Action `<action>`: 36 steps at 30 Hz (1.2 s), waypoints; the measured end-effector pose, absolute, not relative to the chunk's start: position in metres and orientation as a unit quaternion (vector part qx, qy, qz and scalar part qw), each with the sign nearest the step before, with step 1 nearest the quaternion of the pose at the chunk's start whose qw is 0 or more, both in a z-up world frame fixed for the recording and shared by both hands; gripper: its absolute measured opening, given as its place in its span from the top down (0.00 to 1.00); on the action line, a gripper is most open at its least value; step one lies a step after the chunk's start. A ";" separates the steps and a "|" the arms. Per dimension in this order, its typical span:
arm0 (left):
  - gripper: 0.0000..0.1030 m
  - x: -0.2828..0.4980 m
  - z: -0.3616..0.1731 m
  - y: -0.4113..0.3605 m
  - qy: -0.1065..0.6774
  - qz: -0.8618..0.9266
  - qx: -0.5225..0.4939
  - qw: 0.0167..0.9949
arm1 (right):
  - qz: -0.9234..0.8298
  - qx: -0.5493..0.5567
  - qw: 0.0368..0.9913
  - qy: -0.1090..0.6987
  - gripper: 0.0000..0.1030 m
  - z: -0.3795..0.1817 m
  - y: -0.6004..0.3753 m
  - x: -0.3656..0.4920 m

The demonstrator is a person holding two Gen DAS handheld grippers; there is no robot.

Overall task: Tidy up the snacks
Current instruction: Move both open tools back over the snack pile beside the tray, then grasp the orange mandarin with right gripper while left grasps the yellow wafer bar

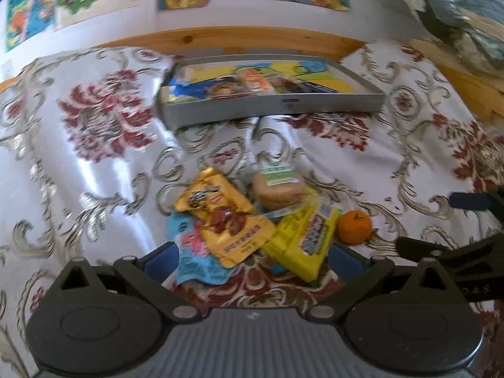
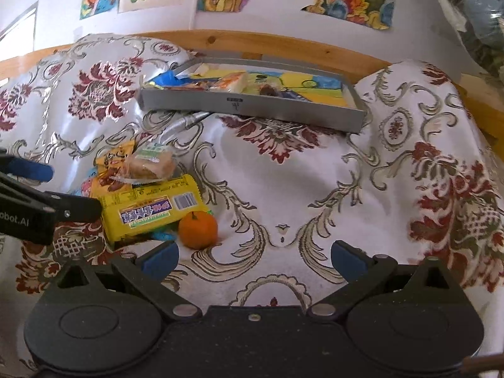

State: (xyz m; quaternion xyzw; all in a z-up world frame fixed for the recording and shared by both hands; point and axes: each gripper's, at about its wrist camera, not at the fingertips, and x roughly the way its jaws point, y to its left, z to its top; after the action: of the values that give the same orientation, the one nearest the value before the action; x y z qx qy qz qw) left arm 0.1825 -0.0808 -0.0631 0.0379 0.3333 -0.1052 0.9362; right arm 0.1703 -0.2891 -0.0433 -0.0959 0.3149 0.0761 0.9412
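Observation:
A pile of snacks lies on the floral cloth: a gold pouch point(image 1: 225, 217), a blue packet point(image 1: 192, 258) under it, a yellow bar pack point(image 1: 299, 239), a clear-wrapped cake point(image 1: 277, 187) and an orange point(image 1: 354, 226). My left gripper point(image 1: 253, 260) is open, its blue pads on either side of the pile's near edge. The right wrist view shows the yellow bar pack point(image 2: 151, 208), the orange point(image 2: 198, 225) and the cake point(image 2: 151, 165) at left. My right gripper point(image 2: 253, 258) is open over bare cloth, right of the orange. A grey tray point(image 1: 274, 107) at the back holds several snacks.
The grey tray point(image 2: 252, 107) sits near a wooden rail point(image 2: 283, 47) at the wall. Colourful pictures hang above. Wrapped bundles point(image 1: 466, 9) sit at the top right. The cloth point(image 2: 409, 157) drapes down at the right. The left gripper's fingers point(image 2: 47, 204) reach in from the left.

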 end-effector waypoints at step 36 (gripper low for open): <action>0.00 0.216 -0.072 -0.098 0.361 -0.179 0.114 0.908 | 0.229 -0.158 0.897 0.342 0.45 -0.067 -0.260 0.209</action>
State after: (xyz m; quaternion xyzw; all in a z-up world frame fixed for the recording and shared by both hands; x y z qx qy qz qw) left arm 0.2159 -0.0984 -0.0721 0.1137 0.3609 -0.1792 0.9081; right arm 0.2087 -0.2596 -0.0672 -0.1584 0.3422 0.2289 0.8974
